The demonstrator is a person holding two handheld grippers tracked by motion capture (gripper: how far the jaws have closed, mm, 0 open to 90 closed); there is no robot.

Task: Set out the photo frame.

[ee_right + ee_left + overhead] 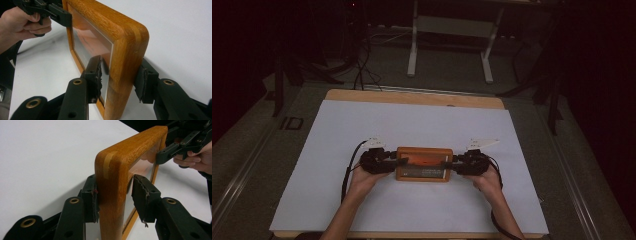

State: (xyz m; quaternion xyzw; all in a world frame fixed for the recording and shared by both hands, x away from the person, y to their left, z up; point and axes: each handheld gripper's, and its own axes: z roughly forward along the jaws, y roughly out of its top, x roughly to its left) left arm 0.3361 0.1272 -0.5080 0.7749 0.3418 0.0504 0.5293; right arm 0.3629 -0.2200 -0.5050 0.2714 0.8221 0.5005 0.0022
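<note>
Bench (362, 95) surface in the high view is a wooden top, overlaid by a smooth white sheet (412, 130) that leaves a strip of bare wood at the far edge. A rectangular wooden picture frame (424, 164) with rounded corners sits at the middle of the sheet, nearer the near edge than the far one. The left gripper (393, 159) meets the frame's left end and the right gripper (454, 161) meets its right end. Each is held in a hand: left hand (364, 176), right hand (488, 178). A black cable trails from each gripper toward the near edge.

Left gripper view: the left gripper (113, 193) has its two black jaws set either side of the frame (112, 177) end rail. One pad presses the outer face; the other, with a ragged edge, stands close to the glazed side, and contact there cannot be confirmed. The wood is orange-brown, glossy and grained, with a paler joint strip at the rounded corner. The pane reflects orange. The right gripper (165, 155) grips the far end.

Right gripper view: the right gripper (121, 77) is closed on the frame (125, 42) near a rounded corner, one frayed pad on the glass side and one on the back. The left gripper (67, 17) clamps the far end, held by the left hand (21, 22).
</note>
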